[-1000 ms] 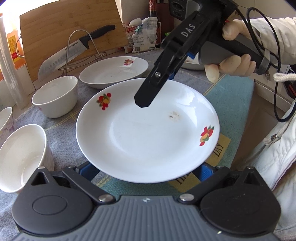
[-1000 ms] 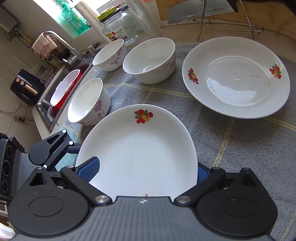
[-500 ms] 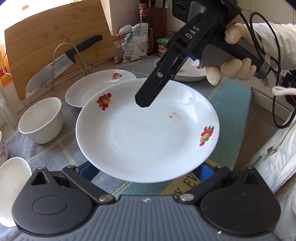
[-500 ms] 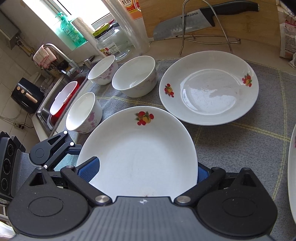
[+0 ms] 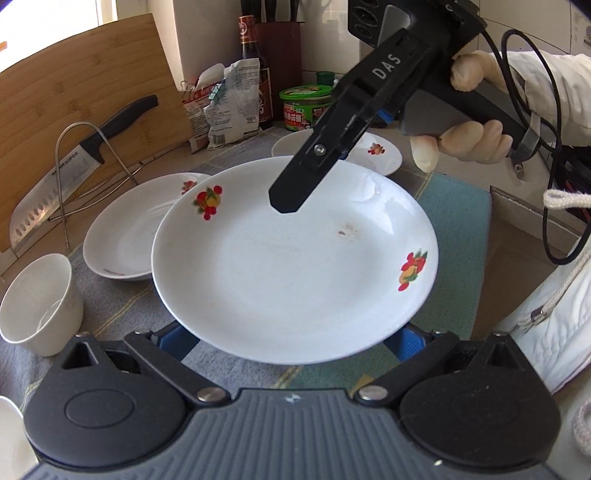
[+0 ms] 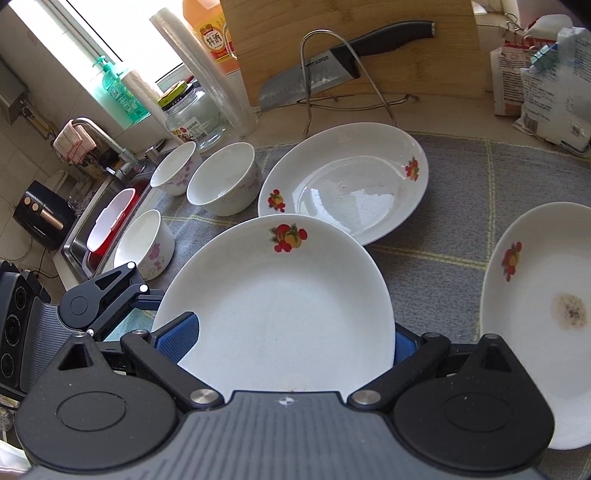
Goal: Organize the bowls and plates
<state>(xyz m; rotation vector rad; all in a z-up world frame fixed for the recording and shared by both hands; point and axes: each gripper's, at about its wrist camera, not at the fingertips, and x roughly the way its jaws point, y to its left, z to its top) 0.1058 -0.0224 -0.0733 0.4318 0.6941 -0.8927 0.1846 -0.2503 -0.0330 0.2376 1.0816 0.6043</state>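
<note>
Holding one white fruit-print plate [image 5: 288,266] between two tools, raised just above the grey checked cloth [image 6: 461,177] on the table. At the left gripper [image 5: 288,338]: jaws spread wide, blue pads [image 5: 173,339] pressed against the near rim from either side, plate wedged between them. At the right gripper [image 6: 291,339]: same wide stance, clamped on the opposite rim, with one black finger reaching over the plate's far edge in the left view and a gloved hand [image 5: 469,136] wrapped round the handle. Faint brown speck on the plate's inner face, right of centre in the left view. Just behind the held plate, and partly overlapped by it in both views, a second plate [image 6: 347,184] lying flat on the cloth. Off to the right, apart from both, a third plate [image 6: 535,302] marked with a brownish stain. To the left, three white bowls: two [image 6: 221,184] [image 6: 173,173] close together beside the second plate, one [image 6: 144,243] nearer the sink edge. Against the back, a wooden cutting board [image 6: 369,29] with a knife [image 6: 332,62] resting on a wire stand.
</note>
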